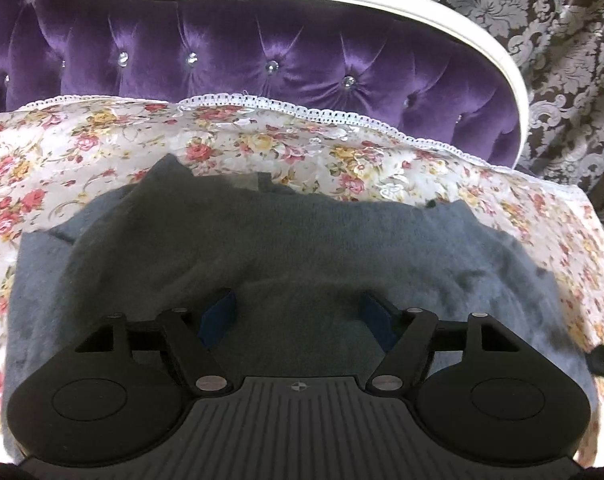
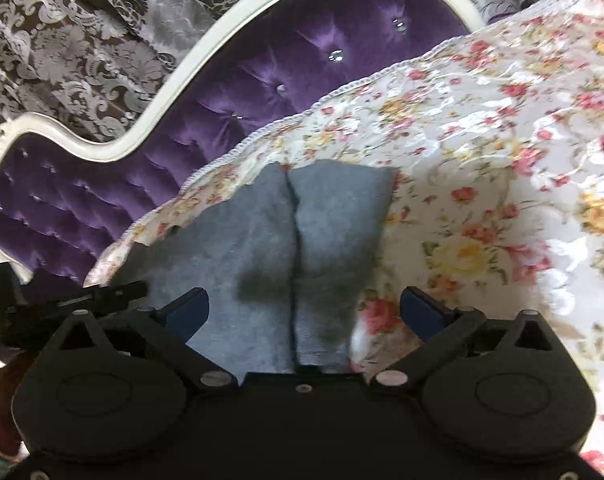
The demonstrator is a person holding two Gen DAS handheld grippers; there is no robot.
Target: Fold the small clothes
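Observation:
A grey-blue fuzzy knit garment (image 1: 286, 248) lies spread on the floral bedspread (image 1: 102, 148), with a darker layer folded over its upper left. My left gripper (image 1: 298, 312) is open just above the garment's middle, blue pads apart, holding nothing. In the right wrist view the same garment (image 2: 258, 240) shows two panels meeting along a dark seam. My right gripper (image 2: 305, 308) is open over its near end, left pad over the cloth, right pad over the bedspread (image 2: 481, 160).
A purple tufted headboard (image 1: 262, 60) with a white frame stands behind the bed, and also shows in the right wrist view (image 2: 222, 92). Patterned damask curtains (image 1: 561, 40) hang behind it. The other gripper's black tip (image 2: 82, 296) shows at the left.

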